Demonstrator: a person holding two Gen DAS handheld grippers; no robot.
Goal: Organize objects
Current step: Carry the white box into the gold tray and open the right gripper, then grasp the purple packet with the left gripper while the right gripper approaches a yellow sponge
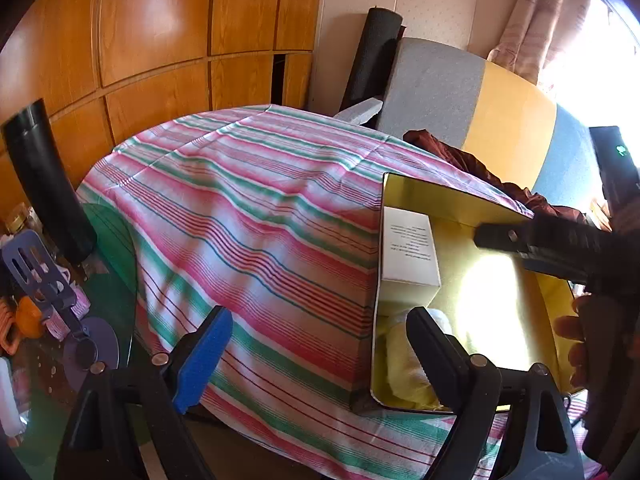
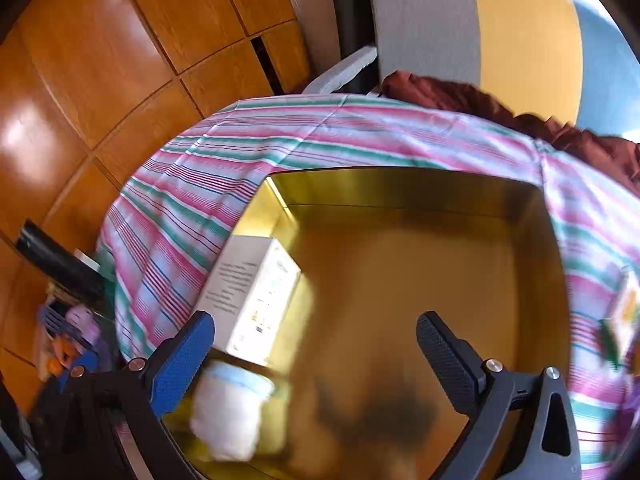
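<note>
At the bottom of the right wrist view the right tool (image 2: 316, 354) gapes wide and empty over the gold tin (image 2: 400, 188); the left tool (image 1: 320, 348) (also open, empty) straddles its rim. Lower left inside lies a white roll (image 2: 224, 416), beyond it a white box (image 2: 256, 292), so packing looks part done; a card (image 2: 626, 308) at far right waits on the striped cloth (image 2: 200, 184).

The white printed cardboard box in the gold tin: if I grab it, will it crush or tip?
The white printed cardboard box looks thin-walled, so probably light and crushable under hard squeezing. Its flat sides suggest it won't roll. Leaning against the gold tin wall, it may topple when nudged.
</note>
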